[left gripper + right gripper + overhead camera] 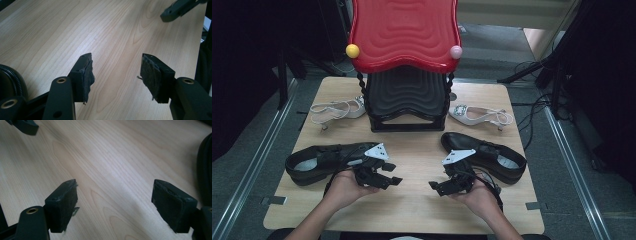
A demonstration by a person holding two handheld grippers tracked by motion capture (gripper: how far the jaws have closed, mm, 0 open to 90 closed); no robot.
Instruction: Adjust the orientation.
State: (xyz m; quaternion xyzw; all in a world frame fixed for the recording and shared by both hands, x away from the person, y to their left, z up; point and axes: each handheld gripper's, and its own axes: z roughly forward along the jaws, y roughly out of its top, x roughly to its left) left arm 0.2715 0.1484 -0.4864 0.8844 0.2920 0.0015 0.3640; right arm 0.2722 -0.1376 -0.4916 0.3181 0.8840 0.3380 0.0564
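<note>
Your left gripper (pixel 395 175) and right gripper (pixel 436 186) hover over bare table (pixel 412 210), jaws apart and holding nothing. One black shoe (pixel 319 161) lies just beside your left gripper, perhaps touching; the other black shoe (pixel 492 154) lies just behind your right.

Pale matt wood-grain table (pixel 412 200), glossy red plastic rack (pixel 404 32), matt black leather shoes (pixel 319 160).

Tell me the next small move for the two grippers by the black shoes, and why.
Probably swing the left gripper toward the left black shoe beside it. Both it and the right gripper are open over bare table, holding nothing, and each black shoe, like the right black shoe, lies close beside its hand.
</note>
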